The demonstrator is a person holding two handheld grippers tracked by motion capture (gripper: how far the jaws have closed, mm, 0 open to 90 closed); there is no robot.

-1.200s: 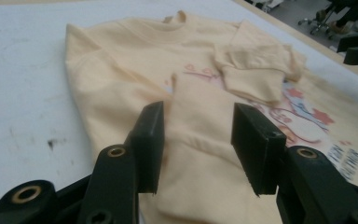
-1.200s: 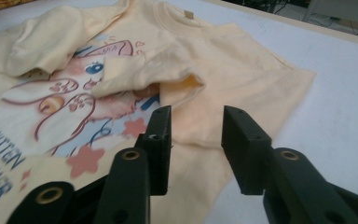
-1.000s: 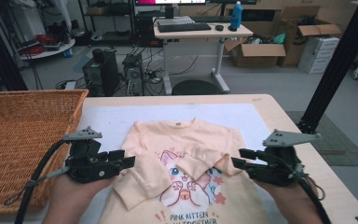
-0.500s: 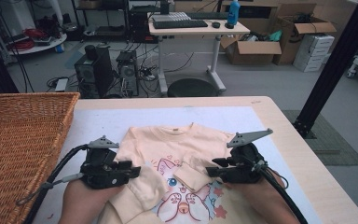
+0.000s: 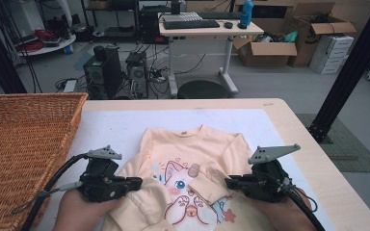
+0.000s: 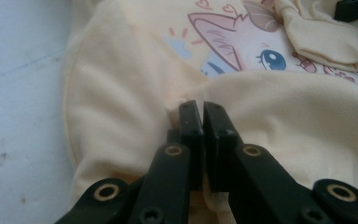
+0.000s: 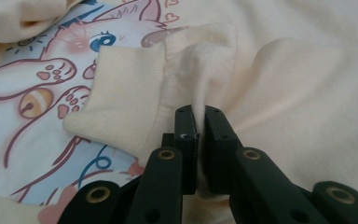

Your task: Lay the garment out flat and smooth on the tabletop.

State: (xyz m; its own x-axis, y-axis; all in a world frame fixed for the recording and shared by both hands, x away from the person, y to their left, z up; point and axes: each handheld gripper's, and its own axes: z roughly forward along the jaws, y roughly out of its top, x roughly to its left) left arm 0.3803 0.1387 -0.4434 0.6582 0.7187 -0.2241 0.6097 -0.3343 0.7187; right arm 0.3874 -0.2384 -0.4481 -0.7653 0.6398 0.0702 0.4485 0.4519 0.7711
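Both grippers, left (image 5: 137, 182) and right (image 5: 229, 182), have just closed, each apparently pinching a sleeve of the sweatshirt (image 5: 192, 144).

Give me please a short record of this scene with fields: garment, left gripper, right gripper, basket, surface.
garment: peach sweatshirt with kitten print, lying front up, both sleeves folded inward
left gripper: shut, pinching a fold of the left sleeve
right gripper: shut, pinching a fold of the right sleeve near its cuff
basket: wicker basket at the table's left
surface: white mat on the wooden table
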